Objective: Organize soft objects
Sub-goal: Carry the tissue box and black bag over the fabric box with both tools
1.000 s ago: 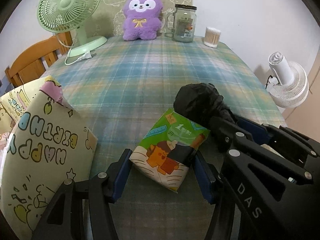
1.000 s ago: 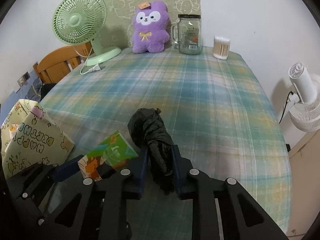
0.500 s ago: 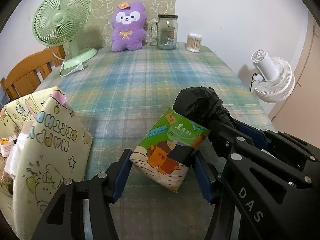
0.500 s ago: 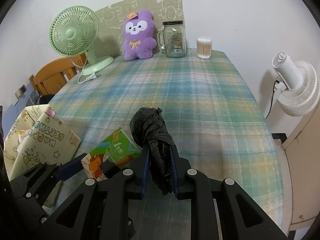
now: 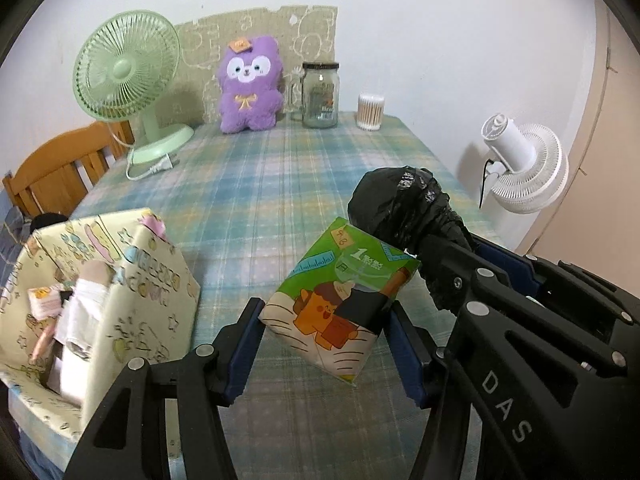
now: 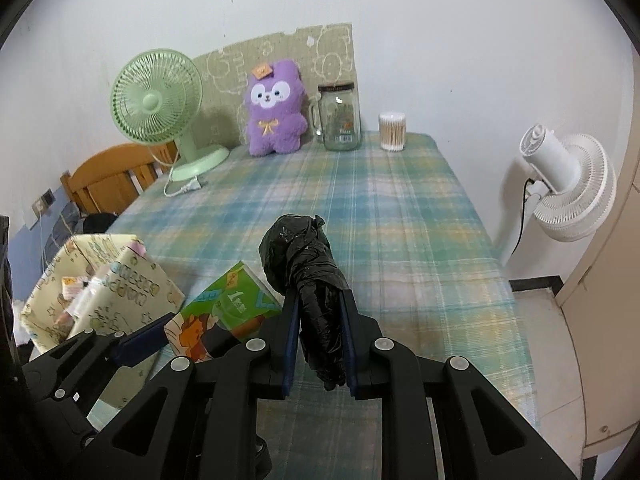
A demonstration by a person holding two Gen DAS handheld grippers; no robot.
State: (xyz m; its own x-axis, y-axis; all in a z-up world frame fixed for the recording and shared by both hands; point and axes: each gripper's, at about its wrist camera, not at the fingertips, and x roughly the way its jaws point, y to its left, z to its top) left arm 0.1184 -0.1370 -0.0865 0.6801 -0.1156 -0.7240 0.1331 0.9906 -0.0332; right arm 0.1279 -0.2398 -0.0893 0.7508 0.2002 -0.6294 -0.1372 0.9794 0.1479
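Note:
My left gripper (image 5: 326, 332) is shut on a green tissue pack (image 5: 340, 300) with a cartoon print, held tilted above the plaid table (image 5: 272, 184). Just to its right, my right gripper (image 6: 320, 344) is shut on a crumpled black plastic bag (image 6: 308, 264), whose bunched top sticks out past the pads; the black plastic bag (image 5: 404, 208) also shows in the left wrist view. The tissue pack (image 6: 224, 312) appears low left in the right wrist view. A pale yellow "Happy Birthday" gift bag (image 5: 100, 288) stands open at the left with soft white items inside. A purple plush (image 5: 248, 84) sits at the far edge.
Along the far edge stand a green desk fan (image 5: 128, 76), a glass jar (image 5: 320, 94) and a cotton swab tub (image 5: 370, 111). A wooden chair (image 5: 60, 172) is at the left. A white fan (image 5: 524, 160) stands off the table's right side.
Both grippers have risen and pulled back with their loads, so the table looks farther away. The gift bag's open top has come into view, showing what lies inside.

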